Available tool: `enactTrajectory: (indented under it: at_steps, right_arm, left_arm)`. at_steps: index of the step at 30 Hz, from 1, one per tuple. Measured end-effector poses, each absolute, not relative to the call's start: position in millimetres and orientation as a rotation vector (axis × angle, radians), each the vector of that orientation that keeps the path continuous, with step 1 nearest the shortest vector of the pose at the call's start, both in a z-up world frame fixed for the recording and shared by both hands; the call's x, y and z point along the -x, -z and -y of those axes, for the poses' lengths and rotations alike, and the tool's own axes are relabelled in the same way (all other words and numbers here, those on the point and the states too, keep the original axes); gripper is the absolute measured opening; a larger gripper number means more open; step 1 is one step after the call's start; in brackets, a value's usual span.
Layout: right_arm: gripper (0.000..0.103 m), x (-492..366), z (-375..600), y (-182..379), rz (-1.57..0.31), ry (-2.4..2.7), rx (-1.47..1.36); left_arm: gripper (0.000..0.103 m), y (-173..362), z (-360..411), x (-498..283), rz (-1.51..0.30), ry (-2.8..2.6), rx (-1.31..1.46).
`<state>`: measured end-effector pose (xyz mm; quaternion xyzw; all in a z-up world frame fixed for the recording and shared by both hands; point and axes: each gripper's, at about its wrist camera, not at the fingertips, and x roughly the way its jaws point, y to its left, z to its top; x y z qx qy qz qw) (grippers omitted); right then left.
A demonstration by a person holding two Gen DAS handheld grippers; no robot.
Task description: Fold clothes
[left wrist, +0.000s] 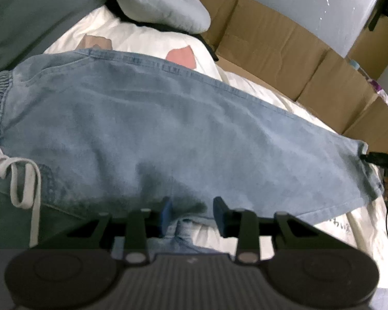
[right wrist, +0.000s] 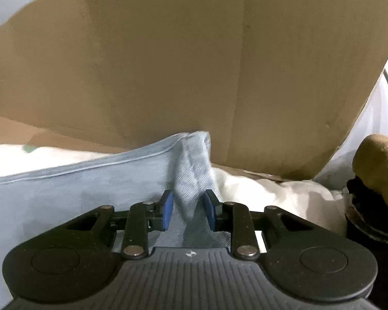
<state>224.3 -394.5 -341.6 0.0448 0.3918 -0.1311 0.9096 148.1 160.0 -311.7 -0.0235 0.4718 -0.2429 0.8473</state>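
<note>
Writing: faint dark marks on the white sheet near my left gripper, too blurred for me to read; no brand or label readable on the jeans.
Boxes: flattened cardboard stands along the far edge of the bed; I can't see anything inside it. In the right view one cardboard panel fills most of the frame, just behind the denim.
Jeans: light blue, laid flat across the sheet, elastic waistband at the left with a white drawstring looped over it, hem at the right.
Left gripper: I see the jaws set moderately apart at the near edge of the jeans, a bit of denim between them; pads not pressing it.
Right gripper: I have it narrowed around a raised fold of the jeans, blue pads on either side of the cloth; the fold stands up in a peak.
Other cloth: a pale blue garment lies bunched at the top of the bed, apart from the jeans.
Hand: at the right edge of the right view.
</note>
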Motion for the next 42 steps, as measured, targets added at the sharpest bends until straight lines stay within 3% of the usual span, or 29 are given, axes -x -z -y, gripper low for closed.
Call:
enactTrajectory:
  at_steps: [8,18,25,32,42]
  right_arm:
    - [0.033,-238.8,387.0,337.1,-0.803,0.395,-0.085]
    - [0.035,-175.8,339.7,319.7,-0.740,0.297,-0.181]
    - [0.035,-187.1,327.7,369.6,-0.876,0.268,-0.195]
    - [0.035,-162.7,343.3,359.2,-0.883,0.377,-0.238]
    - [0.036,-125.3,299.5,335.5,-0.887,-0.013,-0.320]
  left_arm:
    - [0.038,316.4,-158.2,-152.9,-1.014,0.506,0.045]
    - [0.050,325.5,-149.6,-158.8,-1.035,0.512,0.014]
    - [0.051,333.8,-141.2,-153.2,-1.050,0.493,-0.044]
    - [0.051,319.5,-143.5,-136.8,-1.037,0.464,-0.058]
    - [0.051,298.4,-167.4,-116.9,-1.022,0.422,-0.019]
